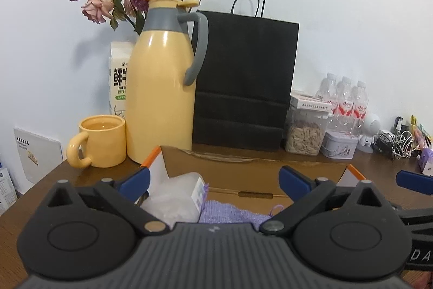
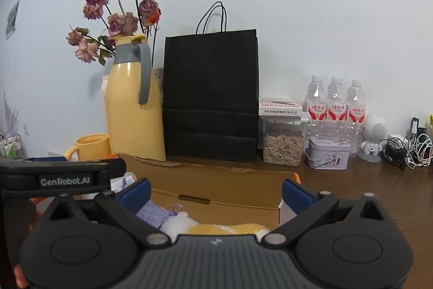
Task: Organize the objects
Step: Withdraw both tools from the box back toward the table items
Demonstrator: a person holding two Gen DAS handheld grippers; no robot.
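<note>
Both claws standing wide open, gripping nothing: left claw (image 1: 215,179), right claw (image 2: 216,192). Hovering over cardboard box (image 1: 243,167) on surface (image 1: 40,197). Lying inside: purple cloth (image 1: 230,211), soft and light, likely needing a bunched-fold pinch; crinkly plastic packet (image 1: 176,198), likely slippery.

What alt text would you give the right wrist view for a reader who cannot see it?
The open right gripper hovers over a cardboard box holding a purple cloth and a yellow-and-white item. Behind the box stand a yellow jug, a black paper bag and water bottles on a wooden table.
</note>
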